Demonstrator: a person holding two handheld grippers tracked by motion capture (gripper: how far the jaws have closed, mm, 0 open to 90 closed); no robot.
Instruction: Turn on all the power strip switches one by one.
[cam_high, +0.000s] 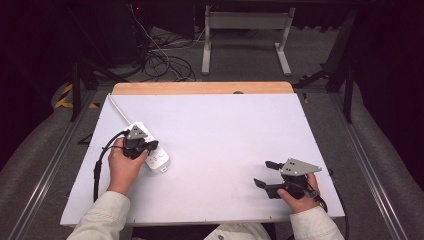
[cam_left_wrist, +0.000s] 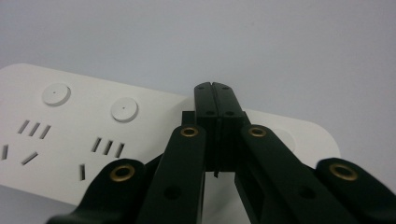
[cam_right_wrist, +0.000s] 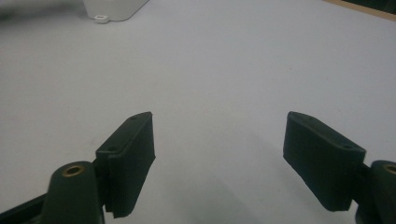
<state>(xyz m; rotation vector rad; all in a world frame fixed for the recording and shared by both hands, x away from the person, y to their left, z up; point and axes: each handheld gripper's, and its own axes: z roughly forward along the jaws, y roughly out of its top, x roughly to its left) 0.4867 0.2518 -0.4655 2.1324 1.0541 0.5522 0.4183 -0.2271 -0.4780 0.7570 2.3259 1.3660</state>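
A white power strip lies on the white table at the left, its cord running to the far left corner. My left gripper rests over the strip with its jaws shut together and nothing between them. Seen from the left gripper view, the shut tips sit above the power strip, beside its round buttons and socket slots. My right gripper hovers low at the table's right front, open and empty. Through the right gripper view, its gripper faces bare table, with the strip's end far off.
A wooden strip edges the table's far side. Beyond it lie tangled cables and a white frame on the floor. Metal rails run along both sides of the table.
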